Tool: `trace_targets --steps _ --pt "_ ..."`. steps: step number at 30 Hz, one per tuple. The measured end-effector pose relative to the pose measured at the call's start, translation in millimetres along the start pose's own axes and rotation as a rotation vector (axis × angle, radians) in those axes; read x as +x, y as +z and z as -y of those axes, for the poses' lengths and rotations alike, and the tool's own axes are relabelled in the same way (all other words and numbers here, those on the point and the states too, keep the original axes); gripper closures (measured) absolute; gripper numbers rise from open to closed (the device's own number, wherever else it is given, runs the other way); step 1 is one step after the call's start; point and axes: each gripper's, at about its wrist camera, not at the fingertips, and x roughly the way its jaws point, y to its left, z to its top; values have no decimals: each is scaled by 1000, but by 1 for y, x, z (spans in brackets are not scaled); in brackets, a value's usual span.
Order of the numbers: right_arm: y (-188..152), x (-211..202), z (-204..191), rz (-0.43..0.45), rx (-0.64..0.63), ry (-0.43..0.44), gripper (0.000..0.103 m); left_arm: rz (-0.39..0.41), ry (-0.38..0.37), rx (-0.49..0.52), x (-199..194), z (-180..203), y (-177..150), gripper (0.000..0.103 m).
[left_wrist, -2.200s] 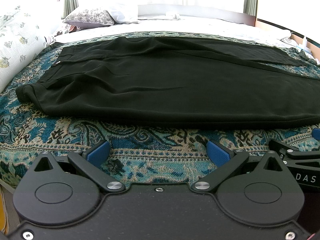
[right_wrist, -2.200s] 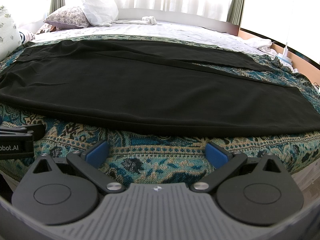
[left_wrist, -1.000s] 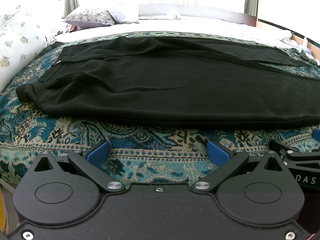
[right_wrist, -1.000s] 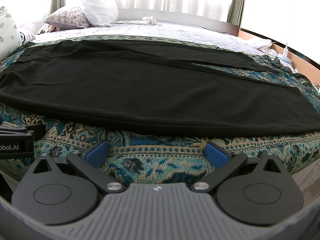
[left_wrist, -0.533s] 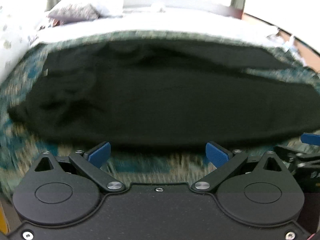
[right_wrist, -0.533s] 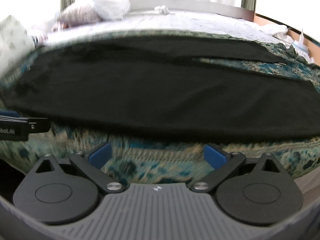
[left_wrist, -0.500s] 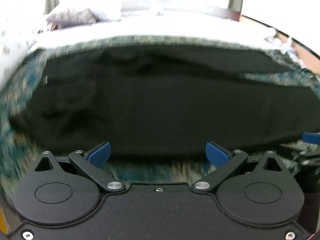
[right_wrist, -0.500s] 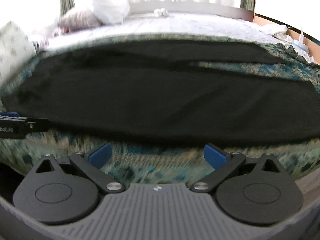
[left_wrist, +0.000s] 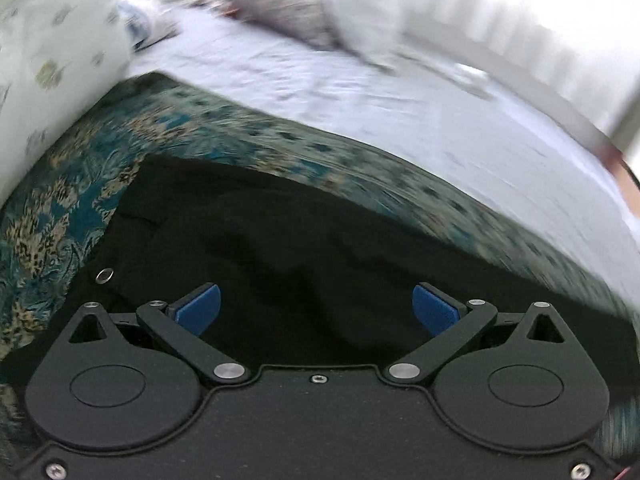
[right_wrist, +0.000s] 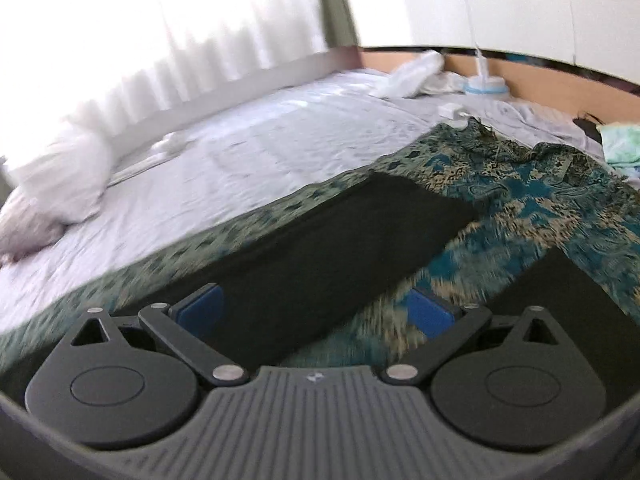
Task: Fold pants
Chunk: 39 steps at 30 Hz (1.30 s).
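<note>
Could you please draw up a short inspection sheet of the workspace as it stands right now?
Surface: patterned teal bedspread over a white sheet.
Job's things: black pants lying unfolded, waist button showing, two legs apart.
Clutter: pillows; crumpled white cloth.
Grippers: left gripper open over the waist; right gripper open over the legs.
Cables: thin white cord by the far edge.
Surroundings: bright curtains.

A bed carries a patterned teal blanket, with black pants on it.
</note>
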Motion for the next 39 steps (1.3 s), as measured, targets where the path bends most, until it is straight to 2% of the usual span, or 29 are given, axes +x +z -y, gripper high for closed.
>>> trace_targets --steps 7,10,13,15,17,20,25,27,28,30,31,32,33,34,35,39 --pt "43 133 -20 -15 17 -208 0 -35 172 -136 110 13 31 0" --pt "52 185 -21 -46 79 -238 0 -34 230 -188 148 18 40 0" --pt "58 224 -26 -54 118 -271 0 -25 248 -232 175 21 44 0" --pt "60 250 -32 -64 90 -320 0 -6 288 -238 187 23 42 0" --pt "61 271 -37 -71 75 -366 0 47 351 -211 195 29 38 0" --pt "60 296 -38 -83 77 -384 0 88 403 -177 204 36 32 0" --pt "62 322 -44 -80 18 -438 0 82 447 -166 212 42 36 0" --pt "61 329 -47 -106 -22 -464 0 77 451 -163 214 42 38 0" --pt "60 329 -48 -96 -32 -471 6 77 448 -160 212 42 38 1" --pt "60 323 -47 -79 -16 -439 21 91 424 -142 207 42 36 13" --pt "60 319 -48 -65 -21 -425 44 106 412 -128 202 43 34 30" --pt "61 314 -50 -52 -40 -438 90 120 390 -108 198 46 32 53" --pt "62 311 -50 -57 -55 -464 99 126 363 -89 194 48 31 64" --pt "63 307 -44 -63 -36 -441 100 124 340 -79 191 50 31 79" --pt "66 302 -36 -75 -2 -412 100 117 334 -80 189 50 31 87" --pt "75 267 -6 -65 106 -323 100 114 292 -84 168 51 30 95"
